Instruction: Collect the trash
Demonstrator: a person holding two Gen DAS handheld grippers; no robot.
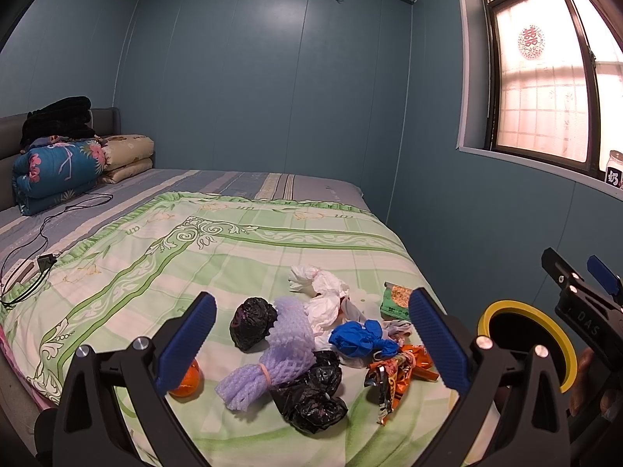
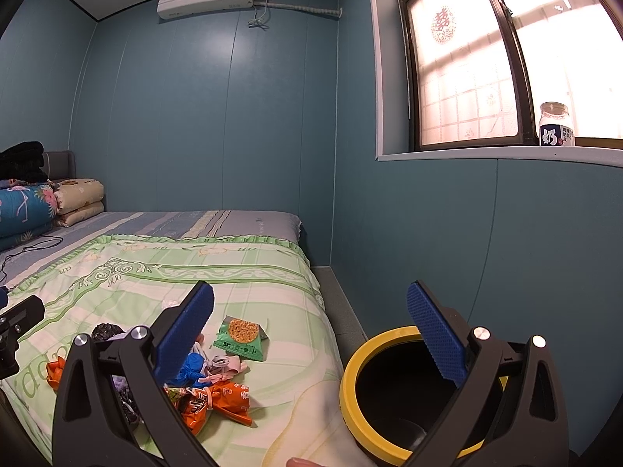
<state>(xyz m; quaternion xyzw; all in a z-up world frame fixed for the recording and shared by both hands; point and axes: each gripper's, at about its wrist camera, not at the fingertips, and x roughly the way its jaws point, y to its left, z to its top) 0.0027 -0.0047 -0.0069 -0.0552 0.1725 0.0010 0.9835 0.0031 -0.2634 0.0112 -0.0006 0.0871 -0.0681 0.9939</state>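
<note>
bed (image 1: pixel 241 233) bears trash pile (image 1: pixel 311 350) dead ahead of your spread left gripper (image 1: pixel 311 344); your right gripper (image 2: pixel 319 336), also spread, nears the bin (image 2: pixel 352 381).

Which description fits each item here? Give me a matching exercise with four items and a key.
Items:
1. green snack packet
2. yellow-rimmed bin
3. glass jar
4. purple foam net

Descriptions:
A. on the windowsill
B. beside the bed, open, nothing visible inside
C. in the trash pile, between black bags
D. flat on the green quilt, right of the pile

Pairs: 1-D, 2-B, 3-A, 4-C
</note>
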